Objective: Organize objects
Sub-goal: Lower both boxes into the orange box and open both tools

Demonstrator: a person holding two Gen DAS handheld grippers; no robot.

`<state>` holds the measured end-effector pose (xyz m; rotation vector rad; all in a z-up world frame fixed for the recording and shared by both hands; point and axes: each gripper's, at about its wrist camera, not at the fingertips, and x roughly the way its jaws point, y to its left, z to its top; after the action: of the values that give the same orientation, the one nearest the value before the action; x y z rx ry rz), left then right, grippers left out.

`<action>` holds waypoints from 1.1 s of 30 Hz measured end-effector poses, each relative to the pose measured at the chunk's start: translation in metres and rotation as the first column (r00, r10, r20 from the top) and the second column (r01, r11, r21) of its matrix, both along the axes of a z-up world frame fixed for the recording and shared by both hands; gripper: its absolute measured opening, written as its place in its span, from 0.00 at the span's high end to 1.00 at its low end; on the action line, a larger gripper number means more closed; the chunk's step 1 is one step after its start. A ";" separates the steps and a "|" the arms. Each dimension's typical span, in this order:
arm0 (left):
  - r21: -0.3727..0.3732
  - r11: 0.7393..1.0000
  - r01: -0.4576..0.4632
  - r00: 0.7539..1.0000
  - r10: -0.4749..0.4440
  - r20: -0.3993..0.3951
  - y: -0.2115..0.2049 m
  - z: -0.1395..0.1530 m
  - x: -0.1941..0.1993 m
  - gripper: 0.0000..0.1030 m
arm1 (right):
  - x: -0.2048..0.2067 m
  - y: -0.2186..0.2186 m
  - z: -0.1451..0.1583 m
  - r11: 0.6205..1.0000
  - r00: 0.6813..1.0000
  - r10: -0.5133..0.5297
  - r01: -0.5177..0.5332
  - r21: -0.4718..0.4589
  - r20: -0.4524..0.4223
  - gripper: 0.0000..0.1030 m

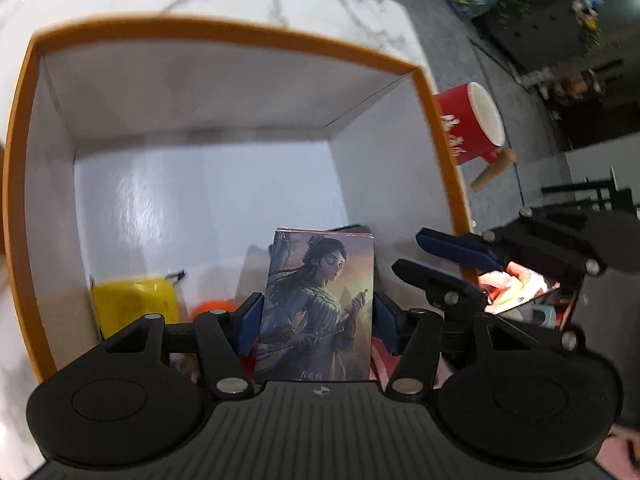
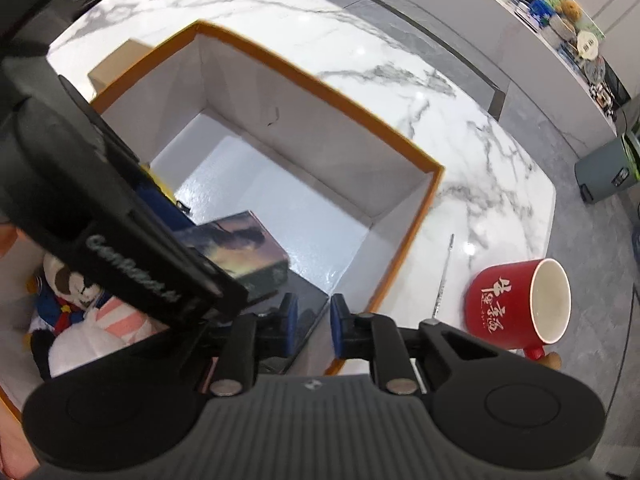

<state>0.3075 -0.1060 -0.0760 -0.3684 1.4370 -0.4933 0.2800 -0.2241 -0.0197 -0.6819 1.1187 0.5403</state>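
Observation:
My left gripper (image 1: 316,316) is shut on a small illustrated card box (image 1: 318,304) showing a woman with a blade, held upright inside the large orange-rimmed box (image 1: 240,34). The card box (image 2: 248,252) also shows in the right wrist view, under the left gripper's black body. My right gripper (image 2: 314,332) hovers over the box's near right rim (image 2: 400,256) with its jaws slightly apart and nothing between them. It also shows in the left wrist view (image 1: 416,252). A red mug (image 2: 520,304) lies on its side on the marble table, right of the box.
Inside the box lie a yellow pouch (image 1: 134,304), an orange item (image 1: 212,306), a plush toy (image 2: 76,304) and a dark flat object (image 2: 304,308). A thin metal rod (image 2: 444,276) lies on the table between box and mug. A brown carton (image 2: 116,64) stands behind the box.

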 end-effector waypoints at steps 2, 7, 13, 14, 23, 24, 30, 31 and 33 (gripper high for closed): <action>0.028 1.000 0.015 1.000 -0.015 0.014 -0.001 0.000 -0.001 0.36 | 0.000 0.002 -0.004 1.000 1.000 0.001 -0.001 0.011 -0.014 0.82; 0.062 0.997 0.048 0.999 -0.049 0.016 0.006 0.006 -0.003 0.33 | 0.010 0.000 -0.009 0.995 0.996 -0.047 0.053 0.087 -0.072 0.72; 0.051 0.991 0.121 0.993 -0.121 -0.001 0.012 0.012 0.002 0.30 | 0.011 0.002 -0.018 0.985 0.989 -0.081 0.099 0.142 -0.126 0.70; 0.051 0.990 0.132 0.991 -0.132 -0.003 0.010 0.012 0.002 0.30 | 0.008 0.003 -0.018 0.985 0.988 -0.081 0.099 0.140 -0.129 0.70; 0.084 0.978 0.192 0.976 -0.199 0.091 0.014 0.038 -0.005 0.32 | 0.007 0.005 -0.018 0.974 0.981 -0.128 0.151 0.168 -0.144 0.65; 0.100 0.976 0.193 0.973 -0.204 0.111 0.014 0.043 -0.006 0.32 | 0.007 0.006 -0.018 0.972 0.981 -0.132 0.156 0.174 -0.145 0.68; 0.148 0.970 0.192 0.957 -0.218 0.189 0.018 0.064 -0.012 0.32 | 0.012 0.009 -0.030 0.949 0.953 -0.193 0.241 0.201 -0.234 0.94; 0.152 0.970 0.191 0.955 -0.219 0.198 0.019 0.067 -0.014 0.32 | 0.012 0.010 -0.032 0.948 0.950 -0.199 0.249 0.198 -0.242 0.99; 0.169 0.967 0.190 0.949 -0.225 0.220 0.020 0.072 -0.017 0.32 | 0.012 0.009 -0.036 0.944 0.944 -0.225 0.272 0.184 -0.242 0.99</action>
<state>0.2907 -0.0861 -0.0038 -0.0366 1.2740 -0.5786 0.2918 -0.2146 -0.0559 -0.2891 1.3086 0.5161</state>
